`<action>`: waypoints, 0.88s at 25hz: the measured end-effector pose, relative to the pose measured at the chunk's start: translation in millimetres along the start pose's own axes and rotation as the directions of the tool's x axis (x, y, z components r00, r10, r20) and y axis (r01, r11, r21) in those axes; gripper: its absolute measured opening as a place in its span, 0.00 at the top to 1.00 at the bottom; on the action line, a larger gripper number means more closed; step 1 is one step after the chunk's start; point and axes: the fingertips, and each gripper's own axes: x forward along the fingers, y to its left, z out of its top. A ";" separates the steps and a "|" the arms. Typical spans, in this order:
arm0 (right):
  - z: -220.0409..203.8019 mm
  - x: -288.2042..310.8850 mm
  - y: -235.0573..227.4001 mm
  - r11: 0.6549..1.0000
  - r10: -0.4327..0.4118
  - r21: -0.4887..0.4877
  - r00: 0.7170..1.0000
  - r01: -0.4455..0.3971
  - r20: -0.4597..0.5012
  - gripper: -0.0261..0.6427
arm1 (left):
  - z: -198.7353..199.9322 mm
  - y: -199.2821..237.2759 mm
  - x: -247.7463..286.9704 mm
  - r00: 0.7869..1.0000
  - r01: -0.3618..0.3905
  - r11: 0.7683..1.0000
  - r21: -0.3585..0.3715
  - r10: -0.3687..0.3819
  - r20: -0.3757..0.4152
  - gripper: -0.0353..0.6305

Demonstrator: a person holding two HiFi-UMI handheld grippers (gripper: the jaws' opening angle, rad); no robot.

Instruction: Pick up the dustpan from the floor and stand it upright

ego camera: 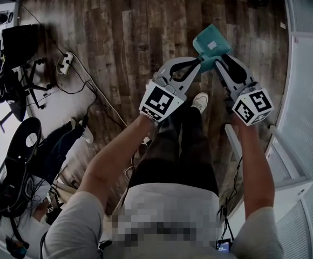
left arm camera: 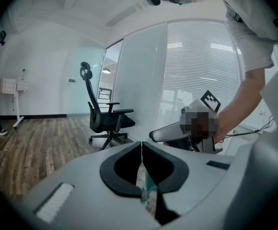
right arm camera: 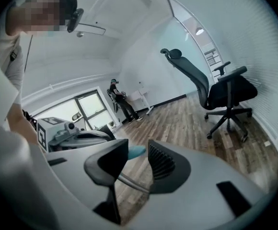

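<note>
Dustpan [ego camera: 211,45]: a teal body, held off the wooden floor [ego camera: 118,26] in front of the person's legs, above a white shoe [ego camera: 201,101]. The head view places it between the tips of both tools, with its broad face turned up towards the camera.

Left gripper [ego camera: 199,63]: the head view shows its tip at the lower left edge of the dustpan but not the jaw gap. The left gripper view shows the jaws brought together, the pads meeting along a thin line, with a narrow teal strip of the dustpan pinched between them low in the gap [left arm camera: 146,193].

Right gripper [ego camera: 219,62]: the head view shows its tip at the lower right edge of the dustpan. The right gripper view shows the jaws standing apart. A rounded teal part of the dustpan [right arm camera: 136,151] appears in the gap beyond the jaw tips, and a thin grey rod [right arm camera: 129,181] crosses the gap lower down. No view shows whether the jaws press on either one.

Surroundings:
- Only the two gripper views show the black office chair [right arm camera: 223,92] and the wall of white blinds [left arm camera: 201,66].
- Only the head view shows the power strip [ego camera: 65,63] and its cables on the floor at the left.
</note>
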 end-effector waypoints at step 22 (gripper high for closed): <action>228.2 -135.9 108.5 0.912 -0.196 -0.341 0.972 0.229 0.130 0.88 | 234.3 -32.2 -108.2 0.991 -0.066 0.996 -0.063 0.072 0.114 0.94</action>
